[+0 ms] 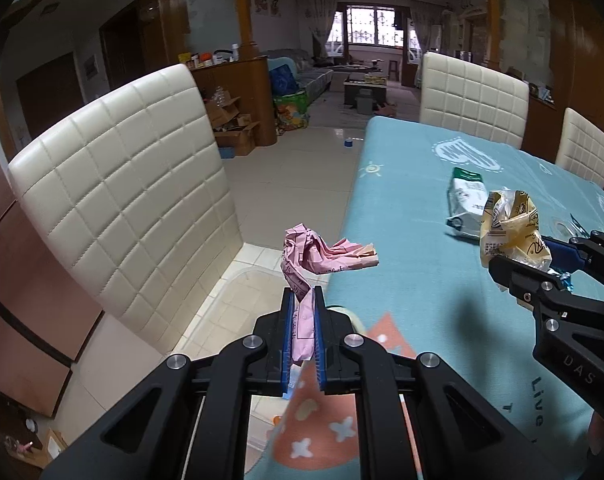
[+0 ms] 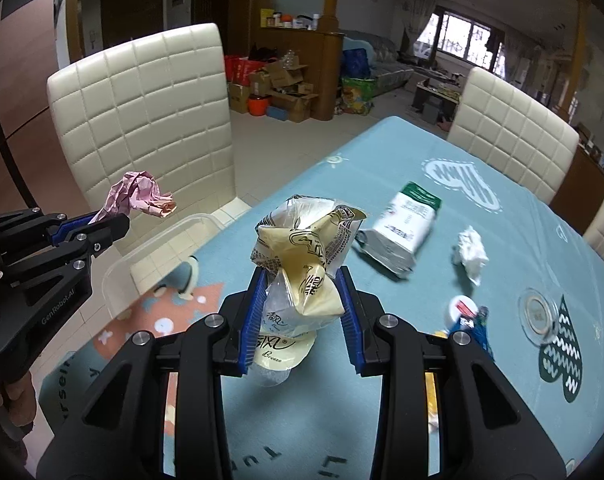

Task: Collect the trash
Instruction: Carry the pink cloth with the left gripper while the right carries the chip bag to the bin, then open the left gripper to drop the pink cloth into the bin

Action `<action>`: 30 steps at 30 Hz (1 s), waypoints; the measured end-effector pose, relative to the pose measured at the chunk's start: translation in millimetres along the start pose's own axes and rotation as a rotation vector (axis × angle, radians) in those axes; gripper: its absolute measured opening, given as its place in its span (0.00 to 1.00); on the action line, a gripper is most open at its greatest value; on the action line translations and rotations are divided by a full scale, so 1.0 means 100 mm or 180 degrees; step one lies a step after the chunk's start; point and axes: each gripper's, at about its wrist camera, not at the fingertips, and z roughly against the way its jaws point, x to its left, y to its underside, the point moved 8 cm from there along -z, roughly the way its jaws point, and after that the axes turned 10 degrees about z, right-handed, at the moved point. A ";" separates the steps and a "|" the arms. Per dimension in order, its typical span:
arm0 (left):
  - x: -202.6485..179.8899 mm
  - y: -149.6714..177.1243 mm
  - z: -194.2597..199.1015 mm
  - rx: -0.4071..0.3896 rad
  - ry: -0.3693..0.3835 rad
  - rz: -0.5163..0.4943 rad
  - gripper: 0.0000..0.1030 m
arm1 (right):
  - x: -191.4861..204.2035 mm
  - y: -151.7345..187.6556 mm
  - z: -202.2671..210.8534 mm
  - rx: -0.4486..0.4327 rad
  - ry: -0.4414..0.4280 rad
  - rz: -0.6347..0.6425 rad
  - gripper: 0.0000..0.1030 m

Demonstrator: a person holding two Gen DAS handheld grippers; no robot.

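While my left gripper (image 1: pixel 303 300) pinches a crumpled pink paper wrapper (image 1: pixel 317 256) past the edge of the teal tablecloth (image 1: pixel 413 208), above a clear plastic bin (image 2: pixel 158 240), my right gripper (image 2: pixel 302 280) clamps a crumpled yellow plastic bag (image 2: pixel 305 256) over the table.

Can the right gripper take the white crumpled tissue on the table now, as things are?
Probably not yet. The right gripper is shut on a yellow wrapper, so its jaws are occupied. The white crumpled tissue lies uncovered on the table ahead, with nothing over it.
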 end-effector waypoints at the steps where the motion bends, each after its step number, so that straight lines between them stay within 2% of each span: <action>1: 0.06 0.00 -0.01 0.0002 -0.0030 0.0028 0.09 | 0.04 -0.03 -0.03 -0.0001 -0.0017 0.0014 0.36; 11: 0.47 -0.01 -0.13 0.0023 -0.0199 0.0272 0.09 | 0.35 -0.25 -0.30 0.0024 -0.0137 0.0165 0.36; 30: 0.66 -0.02 -0.24 0.0020 -0.0327 0.0401 0.09 | 0.57 -0.37 -0.49 0.0035 -0.0251 0.0274 0.37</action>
